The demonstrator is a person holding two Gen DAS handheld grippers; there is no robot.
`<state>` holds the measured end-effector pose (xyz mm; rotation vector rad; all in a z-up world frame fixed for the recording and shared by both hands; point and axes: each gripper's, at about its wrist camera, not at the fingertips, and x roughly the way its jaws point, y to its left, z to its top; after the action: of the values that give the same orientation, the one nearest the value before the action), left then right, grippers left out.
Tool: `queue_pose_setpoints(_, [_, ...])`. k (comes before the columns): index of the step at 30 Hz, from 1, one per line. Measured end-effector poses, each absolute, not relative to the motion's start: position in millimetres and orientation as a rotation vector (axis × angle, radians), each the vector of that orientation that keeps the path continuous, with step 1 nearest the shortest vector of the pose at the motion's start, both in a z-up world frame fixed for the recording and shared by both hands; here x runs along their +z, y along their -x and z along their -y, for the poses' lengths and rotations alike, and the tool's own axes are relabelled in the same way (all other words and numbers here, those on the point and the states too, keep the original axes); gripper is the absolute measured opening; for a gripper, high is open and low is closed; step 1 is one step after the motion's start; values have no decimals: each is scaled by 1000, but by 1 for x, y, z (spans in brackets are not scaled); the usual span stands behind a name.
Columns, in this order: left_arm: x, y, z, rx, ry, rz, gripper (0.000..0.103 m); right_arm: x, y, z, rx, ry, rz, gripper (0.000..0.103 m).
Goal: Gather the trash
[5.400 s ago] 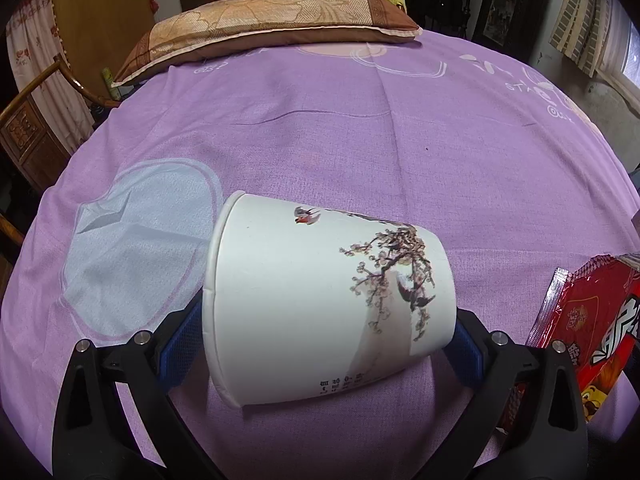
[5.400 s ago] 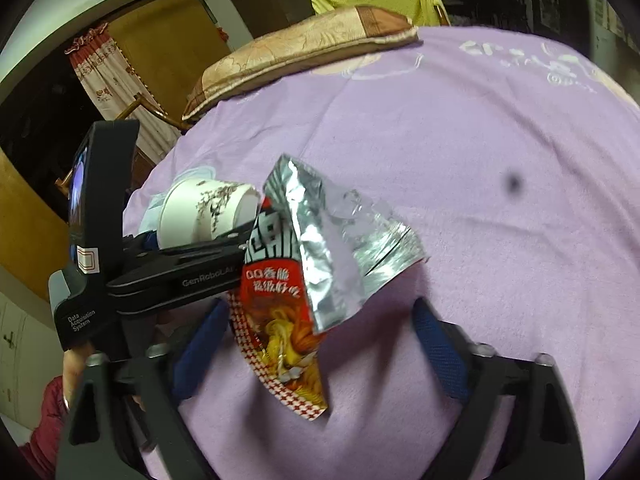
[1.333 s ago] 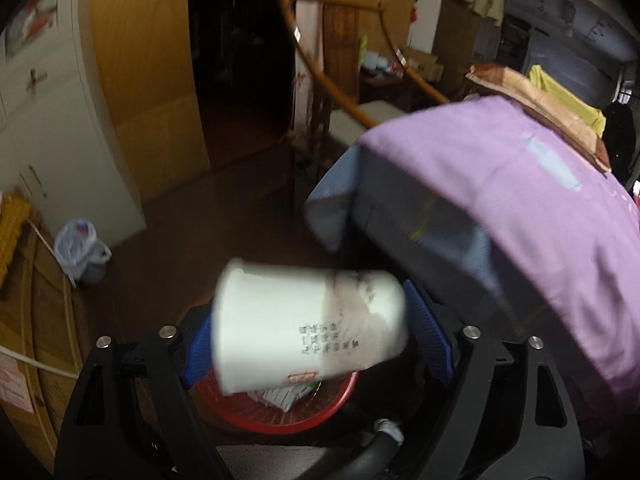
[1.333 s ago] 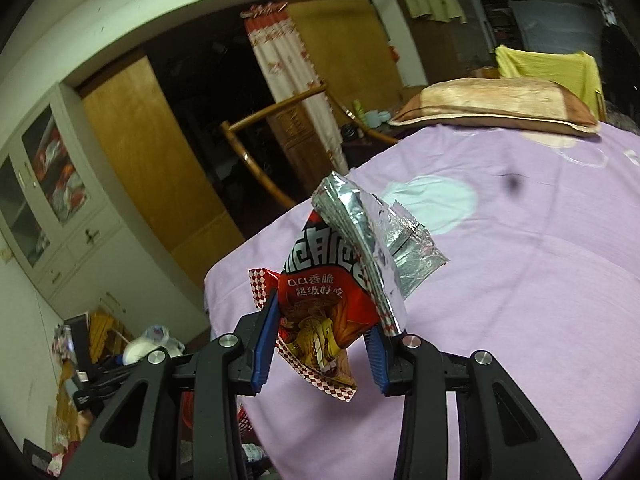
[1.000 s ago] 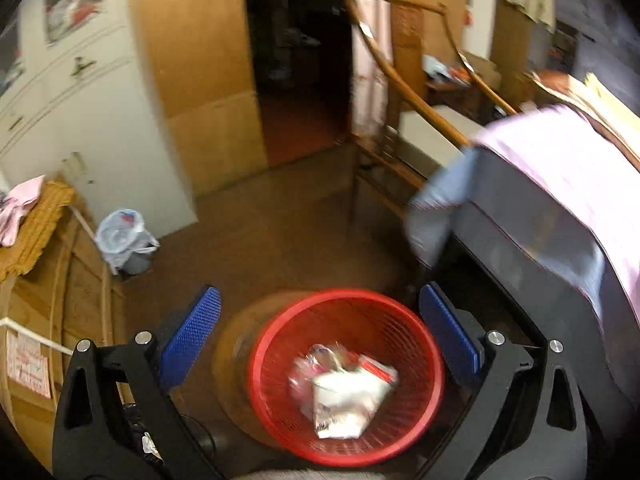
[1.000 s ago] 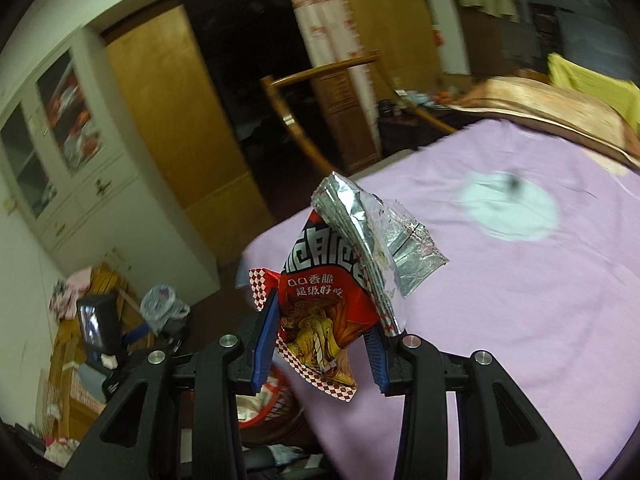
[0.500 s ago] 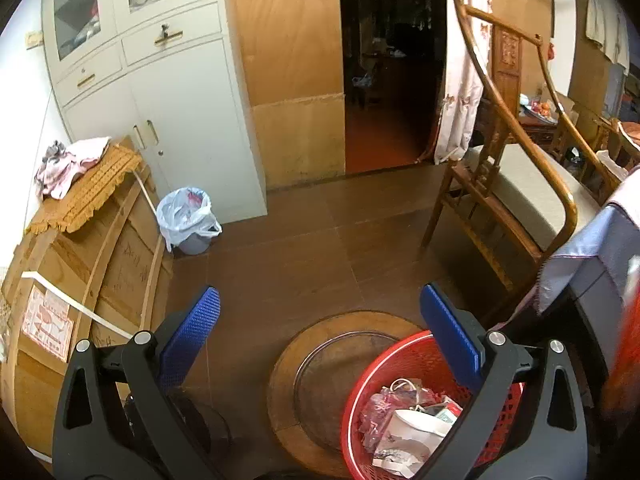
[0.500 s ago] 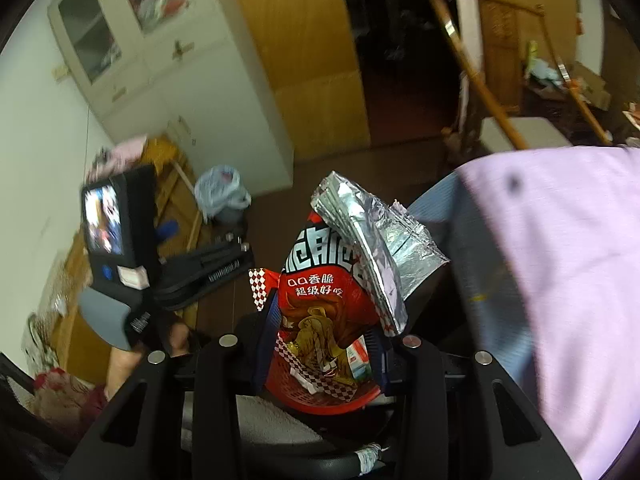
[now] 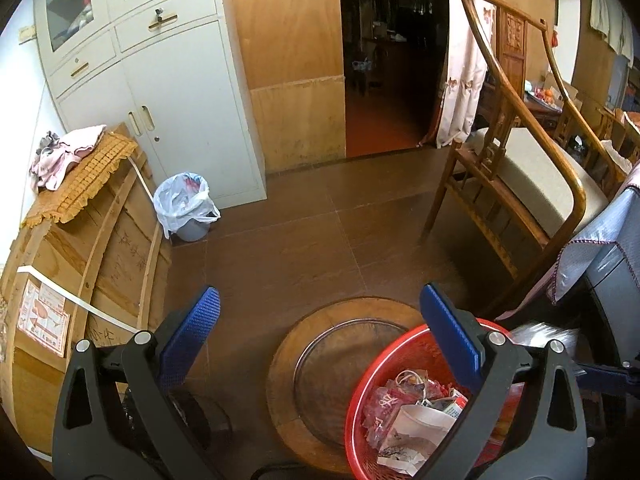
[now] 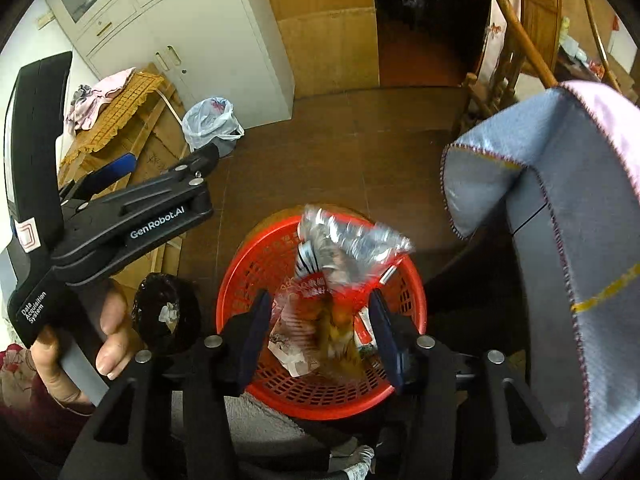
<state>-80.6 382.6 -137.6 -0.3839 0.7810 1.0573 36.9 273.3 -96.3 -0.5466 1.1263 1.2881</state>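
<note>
A red mesh basket (image 10: 240, 280) stands on the floor with trash in it, including the white paper cup (image 9: 416, 428). My right gripper (image 10: 320, 300) hangs straight above it and its jaws are opening. The red and silver snack bag (image 10: 344, 248) is blurred between the blue pads, and they do not press on it. My left gripper (image 9: 318, 300) is open and empty, up and left of the basket (image 9: 360, 392). In the right wrist view it (image 10: 168, 164) shows at the left, held by a hand (image 10: 108, 332).
The basket stands on a round wooden board (image 9: 288, 360). A wooden chair (image 9: 520, 184) and the table's hanging cloth (image 10: 560, 200) are at the right. A bin lined with a white bag (image 9: 184, 208), a white cabinet (image 9: 160, 100) and a wooden crate (image 9: 80, 260) are at the left.
The left gripper let the paper cup fall into the basket and swung left. The right gripper came off the table down over the basket; its jaws widened and the snack bag is slipping out.
</note>
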Motion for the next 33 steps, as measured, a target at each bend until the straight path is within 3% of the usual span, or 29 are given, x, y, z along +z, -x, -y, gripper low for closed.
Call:
queue_pose_setpoints(11, [-133,75,-373,1012,377,-778,96,-83,-51,-250,1242,509,-1096,52])
queue_pose_setpoints(20, [-87,75,-340,942,336,-665,96,-32,-50,-203,1216,408,-962,52])
queue_pose_setpoints(29, [-25,68,-279,809,259,-558,96,18,-50,-119,1150,256,-806,59])
queue_pose_setpoints(33, [2,60,-245,746,232,-538,96,35,-57,-75,1122,180,-727,70])
